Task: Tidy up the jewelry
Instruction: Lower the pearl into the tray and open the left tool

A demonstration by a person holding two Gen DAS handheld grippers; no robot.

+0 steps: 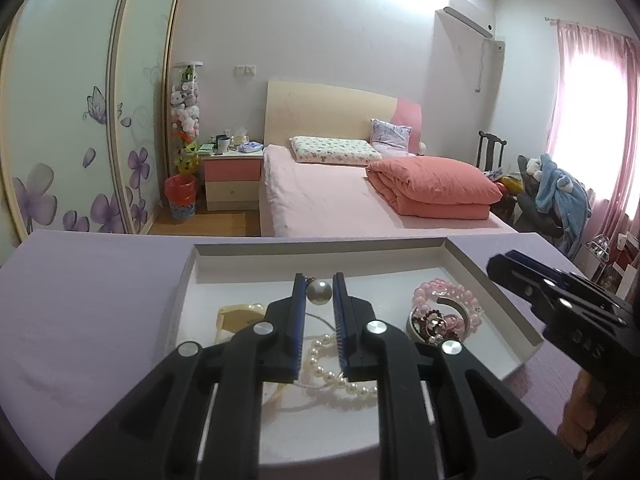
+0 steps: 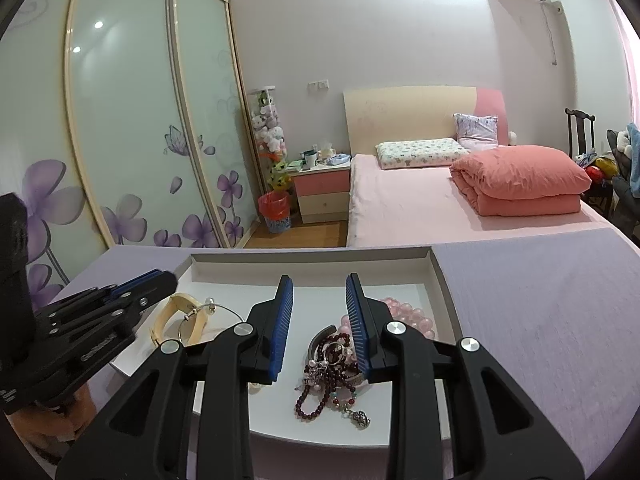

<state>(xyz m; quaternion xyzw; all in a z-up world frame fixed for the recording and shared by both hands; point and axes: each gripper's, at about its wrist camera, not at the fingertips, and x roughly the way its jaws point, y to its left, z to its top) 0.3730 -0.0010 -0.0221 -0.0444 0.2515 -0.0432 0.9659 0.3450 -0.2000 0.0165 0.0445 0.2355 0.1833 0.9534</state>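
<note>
While the tray (image 1: pixel 516 308) holds it, pearl strand (image 1: pixel 340 380) lies crosswise.

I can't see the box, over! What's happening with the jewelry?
Left hand-held gripper open around big pearl. Right hand-held gripper open over dark bead tangle. All in white tray. Nothing blocking.

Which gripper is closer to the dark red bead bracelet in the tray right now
Right. The right gripper hovers directly over the dark red bead bracelet, fingers either side. The left gripper is off to its side, above the pearl strand.
</note>
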